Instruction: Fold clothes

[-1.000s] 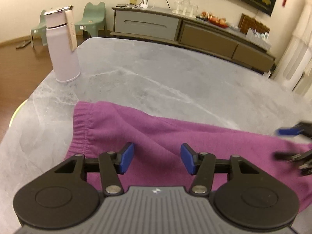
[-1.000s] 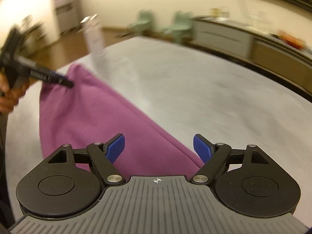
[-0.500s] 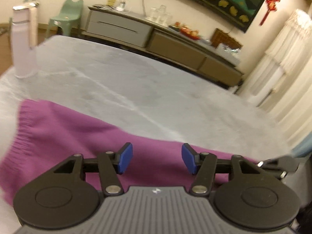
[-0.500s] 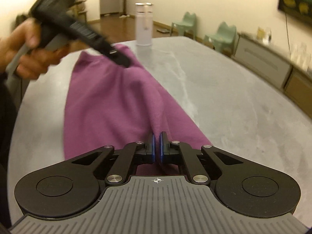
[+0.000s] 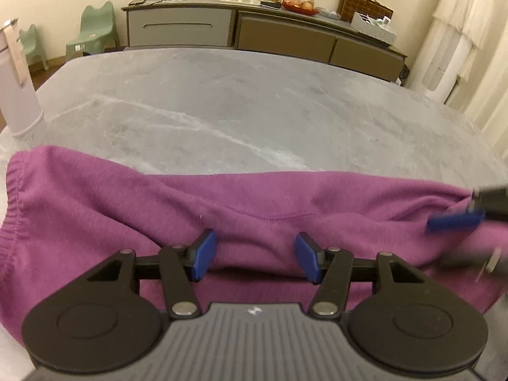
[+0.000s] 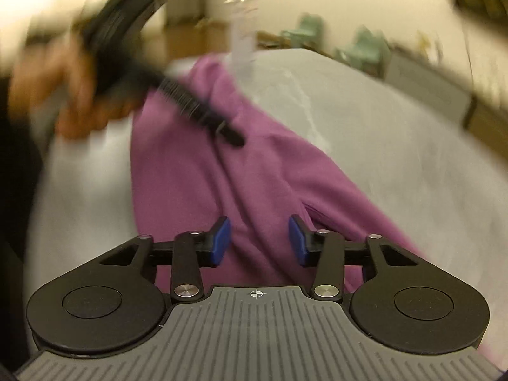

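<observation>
- Right claw (image 6: 256, 241), pinched shut on the cloth half a second ago, is opening; pads clear of the fabric.
- Left claw (image 5: 255, 255) stays open, now lower over the garment (image 5: 127, 209).
- Garment lies rumpled on the tabletop (image 5: 254, 104), purple, its elastic waistband toward the bottle (image 5: 17, 85).

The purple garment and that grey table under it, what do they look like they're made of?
The purple garment looks like soft fleece or sweatshirt knit: matt, fuzzy surface, stitched seam, gathered elastic edge at the left. The table looks like polished stone or a marble-look slab: grey with white veins and a dull sheen. Which of the two, I cannot tell.
</observation>
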`<action>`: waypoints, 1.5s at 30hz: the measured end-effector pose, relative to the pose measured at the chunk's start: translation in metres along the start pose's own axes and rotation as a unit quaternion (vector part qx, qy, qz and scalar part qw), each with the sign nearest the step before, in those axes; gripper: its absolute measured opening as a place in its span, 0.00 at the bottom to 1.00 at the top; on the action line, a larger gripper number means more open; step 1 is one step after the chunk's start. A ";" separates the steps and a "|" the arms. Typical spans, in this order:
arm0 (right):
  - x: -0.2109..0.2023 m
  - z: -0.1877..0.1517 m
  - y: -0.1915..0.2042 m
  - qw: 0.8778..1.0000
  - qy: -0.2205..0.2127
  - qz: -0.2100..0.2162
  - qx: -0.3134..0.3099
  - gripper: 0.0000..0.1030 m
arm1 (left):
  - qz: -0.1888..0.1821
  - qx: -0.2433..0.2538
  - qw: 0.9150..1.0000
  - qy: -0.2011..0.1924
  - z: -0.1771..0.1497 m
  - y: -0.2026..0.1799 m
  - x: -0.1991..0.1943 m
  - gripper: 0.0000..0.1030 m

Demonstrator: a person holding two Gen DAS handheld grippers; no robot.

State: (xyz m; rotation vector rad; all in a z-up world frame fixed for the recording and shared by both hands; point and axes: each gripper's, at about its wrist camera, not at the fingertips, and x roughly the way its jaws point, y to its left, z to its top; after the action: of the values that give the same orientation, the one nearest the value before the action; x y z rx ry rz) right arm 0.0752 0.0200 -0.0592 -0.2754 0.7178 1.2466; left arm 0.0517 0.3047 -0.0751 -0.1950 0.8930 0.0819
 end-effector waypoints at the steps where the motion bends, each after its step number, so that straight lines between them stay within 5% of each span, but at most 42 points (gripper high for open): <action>1: -0.004 0.004 -0.015 0.998 -0.013 0.012 0.060 0.51 | 0.000 0.001 1.000 0.000 0.000 0.000 0.000 0.55; 5: 0.012 0.005 -0.074 0.956 0.006 0.048 0.291 0.56 | 0.002 0.005 1.000 0.000 0.000 0.000 -0.001 0.55; 7: 0.031 -0.002 -0.089 0.927 0.047 0.055 0.367 0.54 | 0.002 0.007 1.000 -0.001 -0.001 -0.001 -0.003 0.55; 10: 0.043 -0.005 -0.091 0.898 0.041 0.095 0.427 0.68 | 0.000 0.011 1.000 0.000 -0.001 -0.001 -0.003 0.55; 13: 0.056 0.005 -0.089 0.897 0.027 0.090 0.433 0.67 | -0.003 0.011 1.000 0.001 -0.001 0.000 -0.004 0.55; 15: 0.065 0.013 -0.087 0.897 0.017 0.085 0.434 0.30 | -0.007 0.009 1.000 0.001 -0.001 0.002 -0.006 0.55; 17: 0.062 0.020 -0.094 0.901 -0.008 0.071 0.428 0.15 | -0.013 0.003 1.000 0.001 -0.002 0.004 -0.008 0.55; 22: 0.039 0.026 -0.119 0.875 -0.098 0.086 0.466 0.15 | -0.019 -0.008 1.000 0.005 -0.001 0.008 -0.009 0.54; 25: 0.036 0.017 -0.134 0.846 -0.124 0.077 0.513 0.31 | -0.015 0.000 1.000 0.012 -0.002 0.006 -0.006 0.54; 26: 0.039 0.016 -0.133 0.847 -0.112 0.077 0.514 0.48 | -0.014 0.002 1.000 0.016 -0.003 0.005 -0.005 0.54; 27: 0.043 0.016 -0.131 0.851 -0.096 0.078 0.510 0.50 | -0.012 0.004 1.000 0.017 -0.004 0.005 -0.003 0.54; 30: 0.054 0.016 -0.125 0.864 -0.046 0.080 0.495 0.50 | -0.008 0.015 1.000 0.016 -0.005 0.002 -0.004 0.55; 33: 0.074 0.034 -0.112 0.892 0.005 0.079 0.444 0.48 | -0.004 0.027 0.999 0.017 -0.006 -0.001 -0.003 0.55; 34: 0.080 0.042 -0.109 0.903 0.016 0.075 0.423 0.38 | -0.002 0.034 0.999 0.017 -0.007 -0.002 -0.002 0.55; 35: 0.079 0.053 -0.110 0.910 0.003 0.070 0.408 0.05 | -0.001 0.038 0.999 0.016 -0.008 -0.002 -0.003 0.55; 36: 0.076 0.064 -0.113 0.917 -0.015 0.066 0.393 0.06 | -0.002 0.039 0.999 0.016 -0.008 -0.001 -0.003 0.55; 38: 0.060 0.084 -0.129 0.906 -0.087 0.084 0.405 0.05 | -0.007 0.038 0.999 0.016 -0.008 0.001 -0.003 0.55; 40: 0.056 0.097 -0.145 0.899 -0.099 0.080 0.420 0.05 | -0.012 0.035 0.999 0.016 -0.006 0.004 -0.001 0.55; 43: 0.071 0.099 -0.162 0.894 -0.064 0.054 0.440 0.21 | -0.012 0.035 0.999 0.019 -0.004 0.005 -0.001 0.55; 45: 0.078 0.096 -0.169 0.891 -0.053 0.021 0.451 0.59 | -0.015 0.031 0.999 0.018 -0.005 0.008 -0.003 0.54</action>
State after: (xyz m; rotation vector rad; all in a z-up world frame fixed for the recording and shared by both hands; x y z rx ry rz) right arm 0.2762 0.0787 -0.0673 0.5753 1.1290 0.8418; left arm 0.0450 0.3120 -0.0770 -0.1518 0.9263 0.0228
